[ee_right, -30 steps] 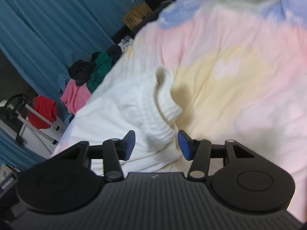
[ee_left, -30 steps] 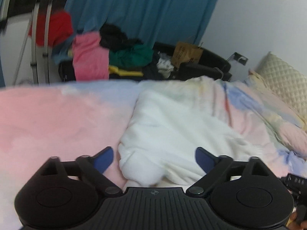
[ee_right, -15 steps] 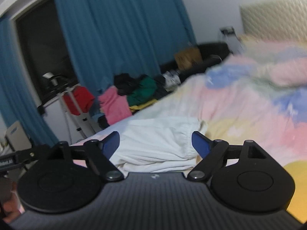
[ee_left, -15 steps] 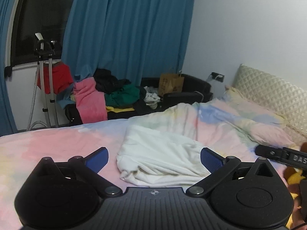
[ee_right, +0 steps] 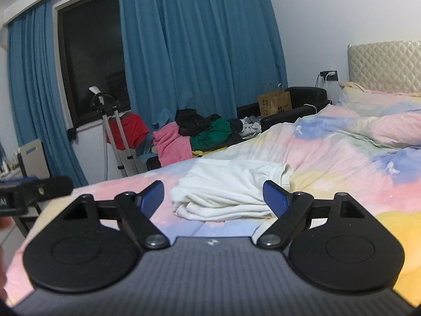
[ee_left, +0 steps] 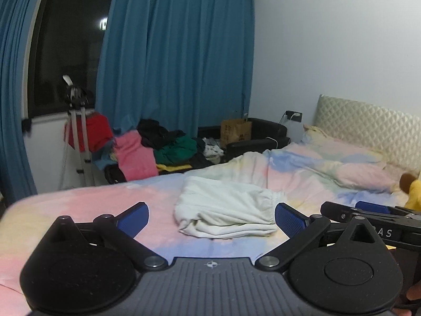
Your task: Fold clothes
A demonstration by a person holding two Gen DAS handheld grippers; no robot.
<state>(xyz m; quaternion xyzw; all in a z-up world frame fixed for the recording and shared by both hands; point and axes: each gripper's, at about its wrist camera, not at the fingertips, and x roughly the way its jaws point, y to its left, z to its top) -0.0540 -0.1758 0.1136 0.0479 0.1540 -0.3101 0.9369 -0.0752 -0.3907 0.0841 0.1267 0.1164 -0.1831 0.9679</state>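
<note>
A white garment (ee_left: pixel 226 208) lies folded in a compact stack on the pastel bedspread (ee_left: pixel 79 205); it also shows in the right wrist view (ee_right: pixel 229 192). My left gripper (ee_left: pixel 211 217) is open and empty, held back from the garment and above the bed. My right gripper (ee_right: pixel 213 197) is open and empty too, also drawn back from the garment. The right gripper's body shows at the right edge of the left wrist view (ee_left: pixel 368 218). Neither gripper touches the cloth.
A pile of clothes (ee_left: pixel 158 150) in pink, green and black lies on a black sofa beyond the bed, with a paper bag (ee_left: pixel 235 131). A clothes steamer stand (ee_left: pixel 79 137) stands by the blue curtains. Pillows (ee_left: pixel 355 168) and a quilted headboard (ee_left: pixel 368 129) are at right.
Both grippers have pulled back and risen away from the white garment. The right gripper's jaws have opened wide and let go of the garment's cuff. The garment now lies folded.
</note>
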